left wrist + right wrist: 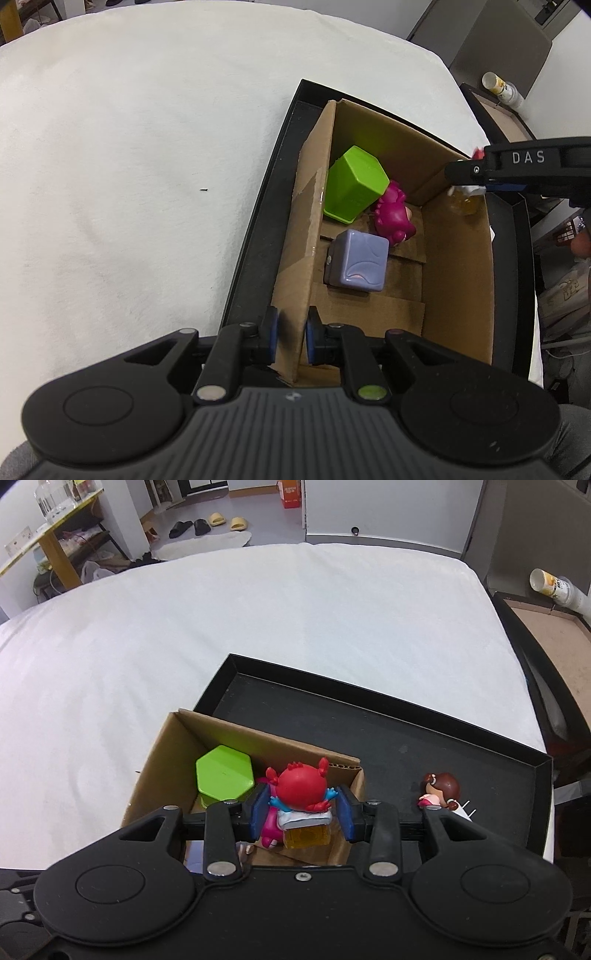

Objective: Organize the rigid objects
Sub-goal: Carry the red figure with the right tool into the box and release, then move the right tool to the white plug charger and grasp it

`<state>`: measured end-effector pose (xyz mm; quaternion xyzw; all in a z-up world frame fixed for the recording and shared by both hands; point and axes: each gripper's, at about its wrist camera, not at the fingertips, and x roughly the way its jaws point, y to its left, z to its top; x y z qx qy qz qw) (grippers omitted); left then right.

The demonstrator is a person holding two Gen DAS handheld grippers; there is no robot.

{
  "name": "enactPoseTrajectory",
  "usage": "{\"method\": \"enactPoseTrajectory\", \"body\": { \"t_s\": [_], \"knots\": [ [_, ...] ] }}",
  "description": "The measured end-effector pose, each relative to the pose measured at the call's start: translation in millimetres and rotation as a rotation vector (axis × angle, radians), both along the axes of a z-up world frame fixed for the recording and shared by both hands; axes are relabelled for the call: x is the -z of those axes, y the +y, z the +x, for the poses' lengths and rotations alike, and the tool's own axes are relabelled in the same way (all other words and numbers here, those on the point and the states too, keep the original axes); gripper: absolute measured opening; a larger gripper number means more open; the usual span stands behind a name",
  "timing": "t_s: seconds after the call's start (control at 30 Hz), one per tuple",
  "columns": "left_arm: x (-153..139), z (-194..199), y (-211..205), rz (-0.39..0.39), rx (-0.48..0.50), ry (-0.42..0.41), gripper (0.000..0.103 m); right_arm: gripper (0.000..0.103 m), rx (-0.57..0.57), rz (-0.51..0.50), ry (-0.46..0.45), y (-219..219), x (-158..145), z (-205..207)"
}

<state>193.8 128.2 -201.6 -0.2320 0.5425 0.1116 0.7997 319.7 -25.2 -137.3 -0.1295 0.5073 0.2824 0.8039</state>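
A cardboard box (458, 266) stands in a black tray (255, 221) on a white-covered table. Inside lie a green hexagonal cup (356, 184), a magenta toy figure (393, 214) and a lilac cube (358, 262). My left gripper (291, 339) is shut on the box's near left wall. My right gripper (303, 812) is shut on a red-headed figurine (301, 788) with a yellow clear base (306, 836), held above the box (159, 760). It also shows in the left wrist view (465, 201) at the box's far right corner. A brown-haired doll (441, 788) stands in the tray (406, 738).
The white cloth (258, 620) covers the table around the tray. A paper cup (554, 585) lies on a side tray at the far right. Shoes, a wooden shelf and a doorway lie beyond the table's far edge.
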Motion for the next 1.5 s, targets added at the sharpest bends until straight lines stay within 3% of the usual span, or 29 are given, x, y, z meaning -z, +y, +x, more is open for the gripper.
{"method": "enactPoseTrajectory", "body": {
  "t_s": [0.33, 0.63, 0.73, 1.2, 1.5],
  "knots": [
    [-1.9, -2.5, 1.3, -0.002, -0.004, -0.002, 0.015, 0.041, 0.045, 0.026, -0.023, -22.8, -11.2, -1.4],
    [-4.8, -1.4, -5.5, 0.044, 0.001, 0.016, 0.015, 0.044, 0.076, 0.074, -0.031, -51.1, -21.1, 0.0],
    [-5.8, -1.9, -7.3, 0.052, -0.002, 0.017, 0.015, 0.049, 0.091, 0.098, -0.025, -61.2, -22.3, 1.6],
    [-7.8, -0.5, -13.6, 0.089, -0.011, 0.025, 0.015, 0.066, 0.162, 0.184, 0.022, -96.8, -10.0, 10.1],
    [-7.1, 2.9, -15.6, 0.106, -0.015, 0.039, 0.015, 0.067, 0.189, 0.215, 0.059, -113.9, 4.8, 16.4]
  ]
}}
